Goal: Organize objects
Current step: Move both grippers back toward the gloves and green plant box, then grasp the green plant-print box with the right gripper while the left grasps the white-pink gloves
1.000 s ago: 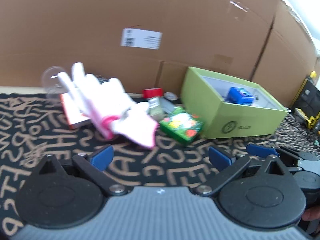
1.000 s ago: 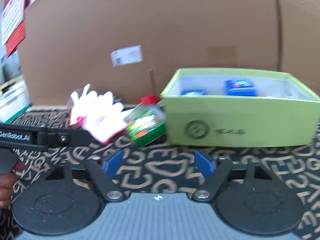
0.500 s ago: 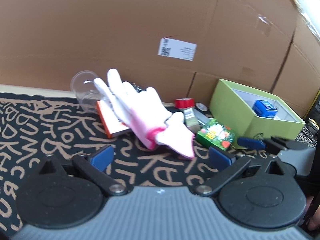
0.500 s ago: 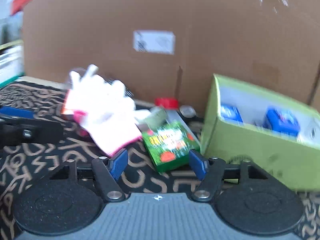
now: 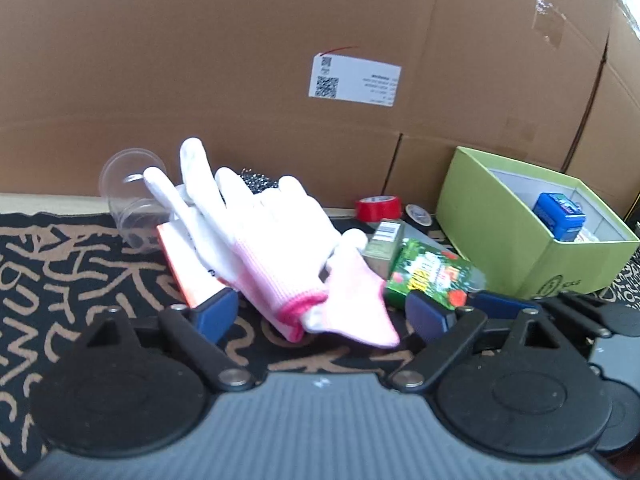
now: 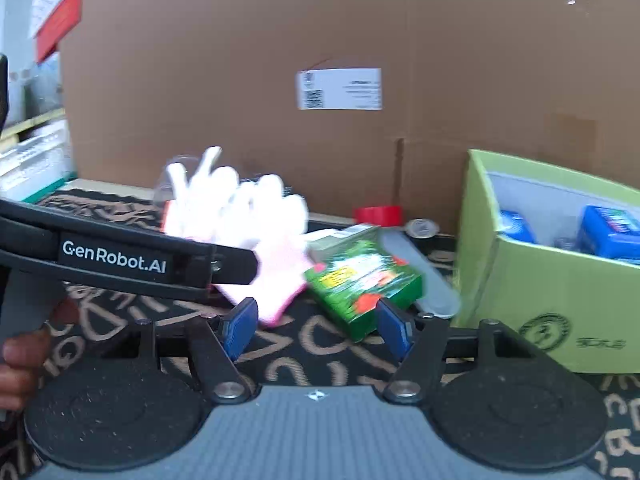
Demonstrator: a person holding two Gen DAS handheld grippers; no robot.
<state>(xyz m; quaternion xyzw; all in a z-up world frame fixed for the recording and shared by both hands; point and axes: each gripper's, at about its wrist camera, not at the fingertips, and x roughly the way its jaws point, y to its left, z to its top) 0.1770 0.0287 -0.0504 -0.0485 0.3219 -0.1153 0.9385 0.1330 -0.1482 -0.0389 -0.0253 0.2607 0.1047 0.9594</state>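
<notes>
Right now the left gripper (image 5: 320,314) hangs low over a black mat with tan scribbled letters (image 5: 60,280), its blue pads spread wide; its jaws have just been closing a little, and the pink cuff of a white knit glove (image 5: 264,236) lies between the pads, which do not press on it. That glove sprawls across a flat orange-and-white packet (image 5: 180,264), fingers pointing to the far left. Behind them, at the far left, a clear plastic cup (image 5: 128,188) lies on its side, and a tangle of metal scouring wire (image 5: 256,182) peeks over the glove's fingers.

Just right of the glove sits a green printed carton with red fruit pictures (image 5: 432,272), with a small olive box (image 5: 384,242) touching its far side. Farther back, against a tall brown cardboard wall (image 5: 240,60), stand a red tape roll (image 5: 378,208) and a black tape roll (image 5: 418,216). At the right an open lime-green cardboard box (image 5: 500,240) holds a blue packet (image 5: 560,216).

The right gripper (image 6: 316,326) is near the green carton, its pads parted on either side of the carton's near corner; whether they touch it I cannot tell. A person's hand (image 6: 20,360) shows at the left edge of the right wrist view, beneath the left gripper's black arm.
</notes>
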